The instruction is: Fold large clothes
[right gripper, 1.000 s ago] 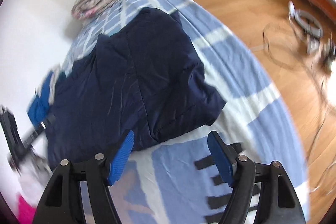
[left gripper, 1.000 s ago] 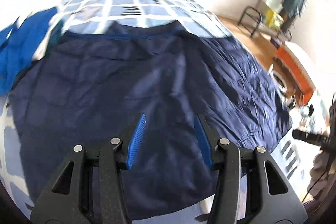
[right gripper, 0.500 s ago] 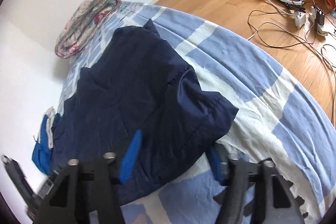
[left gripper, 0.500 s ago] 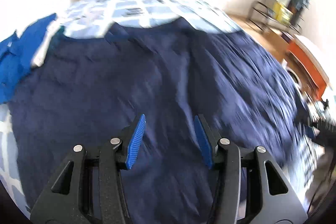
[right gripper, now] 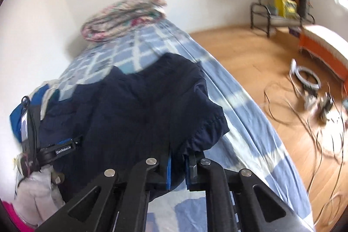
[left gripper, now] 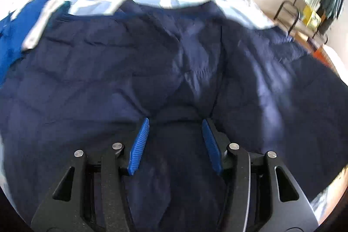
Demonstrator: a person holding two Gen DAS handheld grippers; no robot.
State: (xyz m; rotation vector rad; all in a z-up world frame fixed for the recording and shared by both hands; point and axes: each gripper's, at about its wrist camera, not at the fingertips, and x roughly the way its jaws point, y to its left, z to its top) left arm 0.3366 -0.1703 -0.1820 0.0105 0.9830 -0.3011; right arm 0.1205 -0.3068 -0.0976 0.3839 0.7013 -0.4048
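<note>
A large navy garment (left gripper: 108, 79) lies spread on the bed and fills most of the left wrist view. My left gripper (left gripper: 175, 125) hangs open close over its middle; a ridge of cloth rises between the blue pads (left gripper: 139, 145), which do not press on it. In the right wrist view the jaws of my right gripper (right gripper: 178, 158) are closing on the near right corner of the navy garment (right gripper: 141, 112). Cloth is pinched between its pads and that corner is lifted off the sheet. The left gripper (right gripper: 65, 145) shows at the left edge, held by a gloved hand (right gripper: 37, 188).
The bed has a blue and white checked sheet (right gripper: 239, 123). A folded floral quilt (right gripper: 121, 16) lies at its far end and a bright blue garment (left gripper: 13, 36) at the left. Right of the bed, the wooden floor holds cables, a ring light (right gripper: 304, 79), an orange bench (right gripper: 322, 47) and a rack (right gripper: 271, 14).
My right gripper went from wide open to closed on the garment's corner, then rose with it. The left gripper sank closer to the cloth, still open.
</note>
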